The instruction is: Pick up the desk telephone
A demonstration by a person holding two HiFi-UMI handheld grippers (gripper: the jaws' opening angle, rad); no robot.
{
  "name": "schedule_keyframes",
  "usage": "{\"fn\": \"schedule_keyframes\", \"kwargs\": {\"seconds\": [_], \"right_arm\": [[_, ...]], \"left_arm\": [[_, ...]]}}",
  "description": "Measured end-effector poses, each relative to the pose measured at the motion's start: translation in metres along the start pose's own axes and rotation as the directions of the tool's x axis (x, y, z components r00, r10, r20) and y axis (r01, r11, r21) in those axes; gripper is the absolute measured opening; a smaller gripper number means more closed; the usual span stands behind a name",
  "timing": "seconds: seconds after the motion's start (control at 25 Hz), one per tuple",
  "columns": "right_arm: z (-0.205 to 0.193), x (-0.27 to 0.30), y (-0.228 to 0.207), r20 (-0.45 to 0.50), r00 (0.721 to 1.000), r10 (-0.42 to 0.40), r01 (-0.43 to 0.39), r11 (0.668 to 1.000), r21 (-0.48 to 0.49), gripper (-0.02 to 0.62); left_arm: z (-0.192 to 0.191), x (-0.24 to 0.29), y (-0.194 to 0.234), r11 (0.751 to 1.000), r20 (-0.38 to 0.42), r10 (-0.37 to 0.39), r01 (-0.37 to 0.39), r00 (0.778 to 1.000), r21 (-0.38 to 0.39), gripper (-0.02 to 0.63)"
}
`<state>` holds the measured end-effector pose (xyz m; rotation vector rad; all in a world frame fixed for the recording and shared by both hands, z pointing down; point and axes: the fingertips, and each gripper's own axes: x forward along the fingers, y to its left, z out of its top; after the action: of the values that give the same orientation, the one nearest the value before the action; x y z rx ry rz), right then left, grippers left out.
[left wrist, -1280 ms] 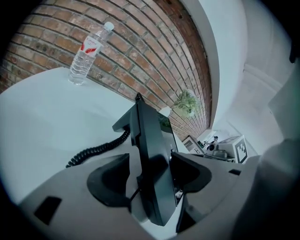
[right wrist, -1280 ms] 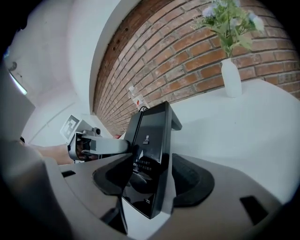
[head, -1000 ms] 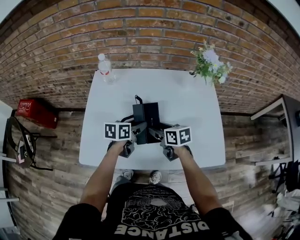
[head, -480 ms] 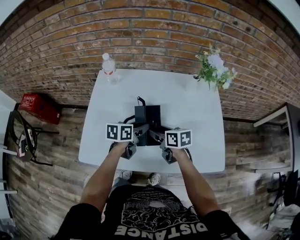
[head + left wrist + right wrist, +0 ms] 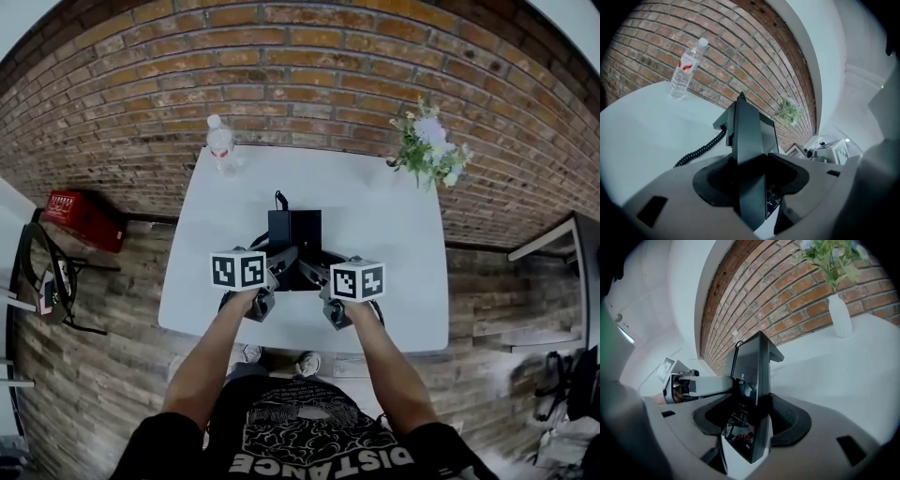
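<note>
A black desk telephone (image 5: 293, 236) stands near the front middle of the white table (image 5: 384, 225). I see it edge-on in the left gripper view (image 5: 747, 136) and in the right gripper view (image 5: 753, 371). My left gripper (image 5: 278, 264) has the telephone's left side between its jaws (image 5: 751, 180), with the pads against it. My right gripper (image 5: 314, 272) is shut on the telephone's right side (image 5: 750, 420). A coiled cord (image 5: 701, 150) trails from the telephone down to the tabletop. The handset is hidden.
A water bottle (image 5: 221, 145) stands at the table's far left corner and a vase of flowers (image 5: 427, 141) at the far right. Behind the table is a brick wall. On the floor to the left are a red box (image 5: 82, 220) and a chair (image 5: 42, 281).
The left gripper sits slightly higher against the telephone's side than before. The right gripper has stayed where it was.
</note>
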<state>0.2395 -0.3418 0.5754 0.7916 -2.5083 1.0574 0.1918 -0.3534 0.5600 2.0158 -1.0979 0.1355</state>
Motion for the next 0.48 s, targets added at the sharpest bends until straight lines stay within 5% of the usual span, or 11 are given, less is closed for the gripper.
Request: {"fn": "schedule_keyframes", "kwargs": {"seconds": [0.48], "right_arm": [[0.079, -0.021, 0.045, 0.159, 0.987, -0.006, 0.025, 0.993, -0.118, 0.244]], "left_arm": [[0.079, -0.033, -0.039, 0.990, 0.111, -0.054, 0.039, 0.992, 0.132, 0.224]]}}
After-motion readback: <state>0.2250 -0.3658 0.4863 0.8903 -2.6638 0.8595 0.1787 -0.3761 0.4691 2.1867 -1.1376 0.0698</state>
